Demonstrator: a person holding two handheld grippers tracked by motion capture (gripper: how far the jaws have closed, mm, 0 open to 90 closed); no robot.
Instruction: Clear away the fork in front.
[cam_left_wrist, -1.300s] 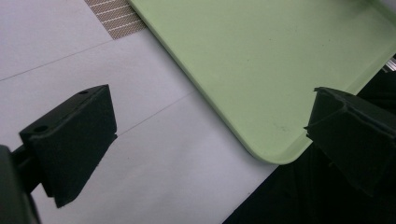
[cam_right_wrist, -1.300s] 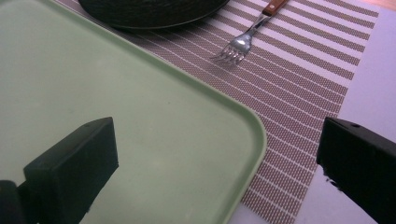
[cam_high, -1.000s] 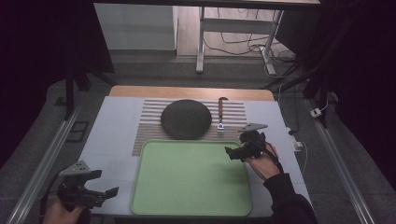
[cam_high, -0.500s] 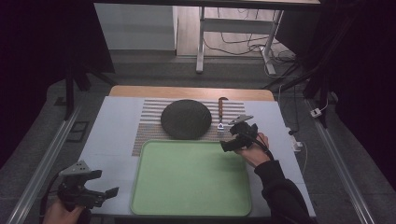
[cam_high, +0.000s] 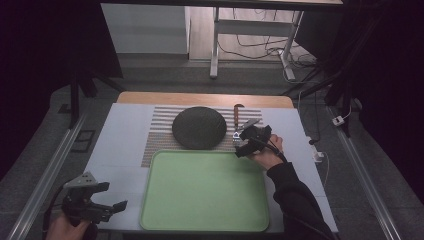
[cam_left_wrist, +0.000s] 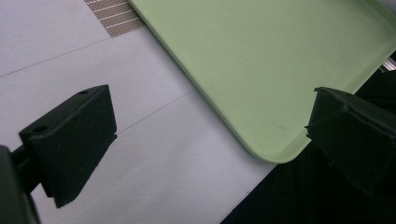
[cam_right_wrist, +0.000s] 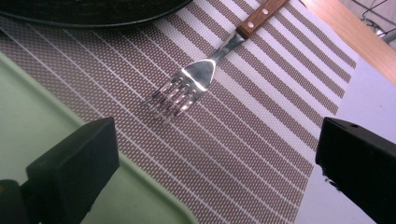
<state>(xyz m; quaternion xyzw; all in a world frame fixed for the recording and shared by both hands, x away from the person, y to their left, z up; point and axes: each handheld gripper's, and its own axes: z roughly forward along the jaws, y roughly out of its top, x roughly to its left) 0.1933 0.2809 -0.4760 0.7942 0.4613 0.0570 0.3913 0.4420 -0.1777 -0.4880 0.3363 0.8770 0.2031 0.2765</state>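
Fingers on left gripper (cam_high: 107, 209) spread wide, empty, near the table's front-left corner by green tray (cam_high: 205, 192). Right gripper (cam_high: 240, 142) fingers also wide, w/ fork (cam_right_wrist: 187, 88) just ahead: shiny metal tines, brown wood handle w/ rivets, flat on striped mat (cam_right_wrist: 261, 126) beside dark plate (cam_high: 199, 127).

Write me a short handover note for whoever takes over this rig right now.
Right gripper: open, held above the striped placemat, aimed at the fork.
Left gripper: open, idle near the table's front left, beside the green tray.
Fork lies on the placemat beside the dark plate, tines toward the tray.
Done: nothing grasped yet.
Left: probably pick up the fork.
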